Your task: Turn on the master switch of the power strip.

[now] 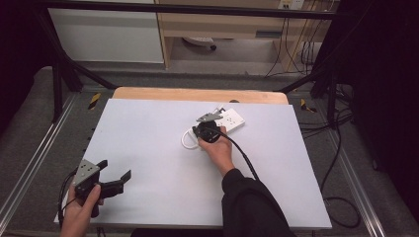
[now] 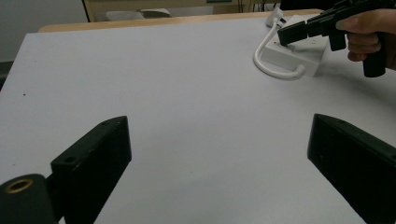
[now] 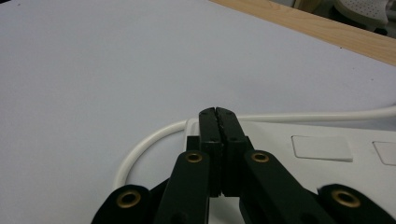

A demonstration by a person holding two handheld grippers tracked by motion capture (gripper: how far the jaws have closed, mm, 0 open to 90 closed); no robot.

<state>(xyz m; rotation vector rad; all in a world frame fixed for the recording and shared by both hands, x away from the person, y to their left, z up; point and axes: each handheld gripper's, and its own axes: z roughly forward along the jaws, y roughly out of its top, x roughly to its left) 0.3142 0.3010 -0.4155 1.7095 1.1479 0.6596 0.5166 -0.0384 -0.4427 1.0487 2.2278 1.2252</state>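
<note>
Directly under the right hand-held gripper [image 3: 218, 112], its jaws pressed together on nothing, lies the white power strip [image 3: 327, 163].

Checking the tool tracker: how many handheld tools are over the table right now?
2. The left tool hangs open at the near left edge of the table; the right tool is shut, tips on the white power strip.

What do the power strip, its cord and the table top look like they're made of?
Power strip: likely hard moulded plastic, white, smooth, with crisp edges and flat recessed panels. Cord: probably rubbery or vinyl sheathing, white, holding a soft loop. Table top: a matte white sheet, maybe laminate or board; a light wood-look edge shows at its far side, so wood or veneer beneath seems possible.
</note>
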